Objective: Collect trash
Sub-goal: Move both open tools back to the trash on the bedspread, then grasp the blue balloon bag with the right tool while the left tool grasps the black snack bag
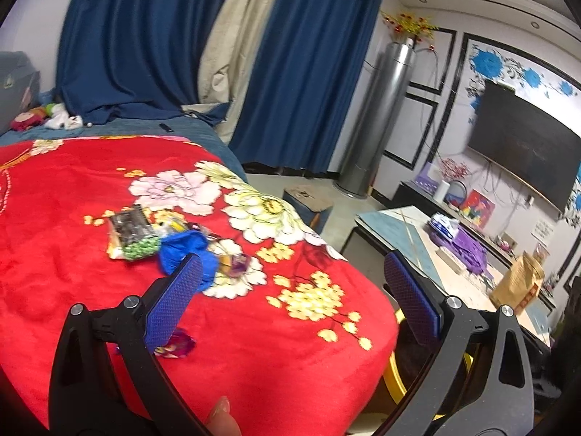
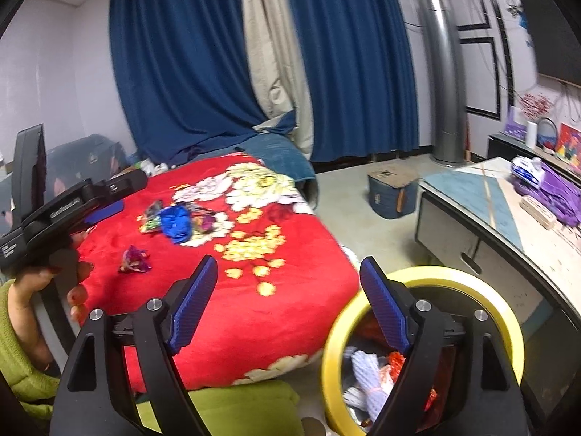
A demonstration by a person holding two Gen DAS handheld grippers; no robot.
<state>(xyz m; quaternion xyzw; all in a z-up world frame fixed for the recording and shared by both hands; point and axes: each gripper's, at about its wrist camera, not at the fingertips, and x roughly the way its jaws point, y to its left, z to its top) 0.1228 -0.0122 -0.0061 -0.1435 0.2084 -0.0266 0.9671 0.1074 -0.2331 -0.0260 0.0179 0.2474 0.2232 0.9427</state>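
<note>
- Deep blue curtains [image 2: 189, 72] hang behind a bed covered with a red plush blanket printed with large flowers [image 2: 254, 283]; a pale low table [image 2: 483, 210] stands to the right across a strip of floor.
- On that blanket lies the trash yet to be picked up: a cluster made of a crumpled blue wrapper [image 1: 185, 250], a dark snack packet with green dots [image 1: 132, 236] and some shiny scraps, with 1 purple foil wrapper [image 2: 134, 259] lying apart, nearer the blanket's front edge.
- Beside the bed, low on the right, stands a round bin with a yellow rim [image 2: 454, 276], already holding white mesh and red scraps.
- Right gripper [image 2: 288, 269]: blue-padded jaws spread wide with nothing between them, poised between the blanket's edge and the bin's rim.
- Left gripper [image 1: 290, 265]: jaws likewise wide apart and empty, pointing across the blanket at the cluster; in the right wrist view it shows at the left, held by a hand in a green sleeve [image 2: 21, 370].
- Judged stage: between pickups, since both tools are empty, the bin is partly filled and litter remains on the bed.
- Next move probably needs 1 gripper lowered over the purple foil wrapper or the blue wrapper, pads closing on the piece alone without pinching the soft blanket, then a carry over the yellow rim.
</note>
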